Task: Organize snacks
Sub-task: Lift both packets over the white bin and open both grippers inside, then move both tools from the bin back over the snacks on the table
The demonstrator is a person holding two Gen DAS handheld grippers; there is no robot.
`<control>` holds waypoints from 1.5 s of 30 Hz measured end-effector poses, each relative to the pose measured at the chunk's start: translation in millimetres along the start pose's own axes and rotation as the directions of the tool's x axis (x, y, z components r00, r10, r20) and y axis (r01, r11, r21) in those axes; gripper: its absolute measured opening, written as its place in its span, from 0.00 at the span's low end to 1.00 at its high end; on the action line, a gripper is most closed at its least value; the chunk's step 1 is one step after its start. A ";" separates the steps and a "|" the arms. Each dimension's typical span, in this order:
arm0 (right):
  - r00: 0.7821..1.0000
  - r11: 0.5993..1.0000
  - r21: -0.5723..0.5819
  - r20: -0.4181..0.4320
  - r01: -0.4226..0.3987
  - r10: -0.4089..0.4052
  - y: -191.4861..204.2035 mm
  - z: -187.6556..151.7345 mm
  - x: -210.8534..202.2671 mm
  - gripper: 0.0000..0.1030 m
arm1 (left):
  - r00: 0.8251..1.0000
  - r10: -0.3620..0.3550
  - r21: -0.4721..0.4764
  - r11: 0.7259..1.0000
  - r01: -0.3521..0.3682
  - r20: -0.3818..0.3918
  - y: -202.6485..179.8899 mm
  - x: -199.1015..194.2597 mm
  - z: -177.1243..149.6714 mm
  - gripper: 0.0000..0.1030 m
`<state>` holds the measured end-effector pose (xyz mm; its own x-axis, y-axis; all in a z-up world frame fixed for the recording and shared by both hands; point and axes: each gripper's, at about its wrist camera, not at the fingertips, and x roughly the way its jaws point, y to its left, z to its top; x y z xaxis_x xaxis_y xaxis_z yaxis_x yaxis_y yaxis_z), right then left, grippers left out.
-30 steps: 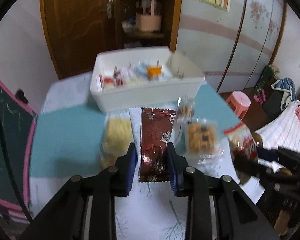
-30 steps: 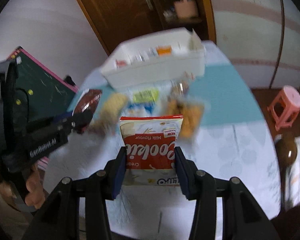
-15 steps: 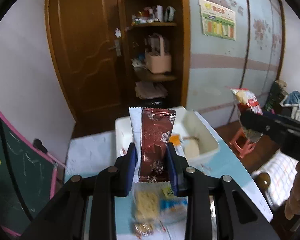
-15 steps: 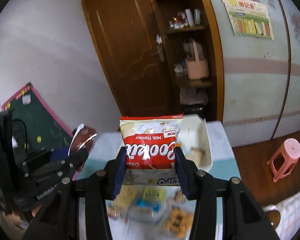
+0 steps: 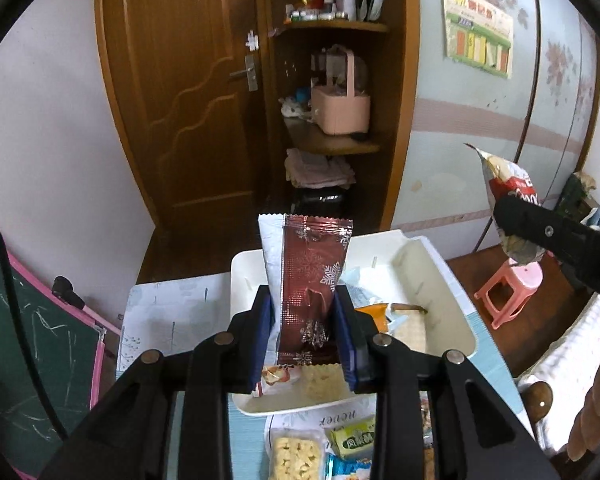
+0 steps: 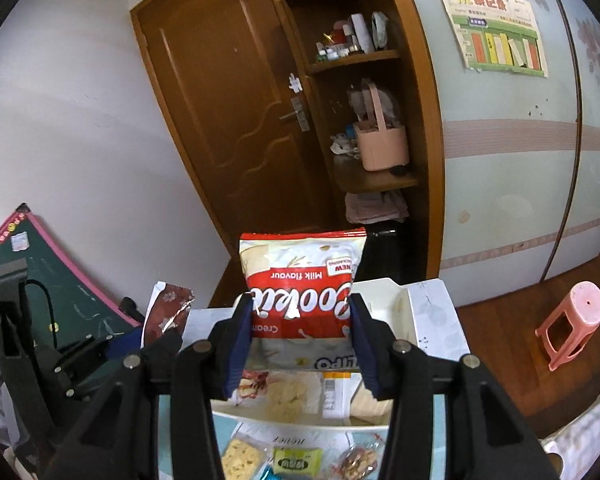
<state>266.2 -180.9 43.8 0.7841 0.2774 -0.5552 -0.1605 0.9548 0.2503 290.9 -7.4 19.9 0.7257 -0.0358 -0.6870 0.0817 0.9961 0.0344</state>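
Note:
My left gripper [image 5: 305, 336] is shut on a dark red snack packet [image 5: 308, 280] with snowflake print, held upright over the white storage bin [image 5: 452, 280]. My right gripper [image 6: 301, 340] is shut on a red and white cookie bag [image 6: 300, 280], held upside down above the same bin [image 6: 404, 312]. The bin holds several wrapped snacks. In the left wrist view the cookie bag [image 5: 508, 196] and the right gripper's black arm show at the right. In the right wrist view the dark red packet [image 6: 166, 312] shows at the left.
Loose snacks lie on the tablecloth in front of the bin: a cracker pack [image 5: 296, 456], a green packet [image 6: 298, 460], a nut pack [image 6: 356, 460]. A chalkboard [image 5: 28, 344] leans at the left. A pink stool [image 6: 572, 324] stands on the floor. Wooden door and shelves behind.
Both grippers have lifted their packets off the table and carried them forward over the white bin. The loose snacks now lie below and behind the fingers.

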 end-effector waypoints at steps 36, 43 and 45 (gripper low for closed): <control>0.980 0.997 -0.060 -0.189 0.047 -0.057 2.5 -40.0 -0.2 0.56 | 0.999 0.044 0.060 0.997 -0.043 -0.020 -1.1 -34.1 -39.2 0.94; 0.983 0.987 -0.141 -0.157 0.072 -0.094 15.1 -62.5 -35.4 0.56 | 1.000 0.029 0.077 0.997 -0.029 -0.004 -2.2 -73.3 -60.5 0.94; 0.982 0.985 -0.148 -0.157 0.084 -0.107 16.0 -69.5 -43.3 0.56 | 1.000 0.026 0.073 0.997 -0.026 -0.006 1.2 -81.9 -69.0 0.94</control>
<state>188.1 -170.2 16.7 0.6931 0.1870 -0.6961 -0.1812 0.9800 0.0829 184.5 2.4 26.1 0.7237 -0.0093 -0.6900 0.1127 0.9881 0.1049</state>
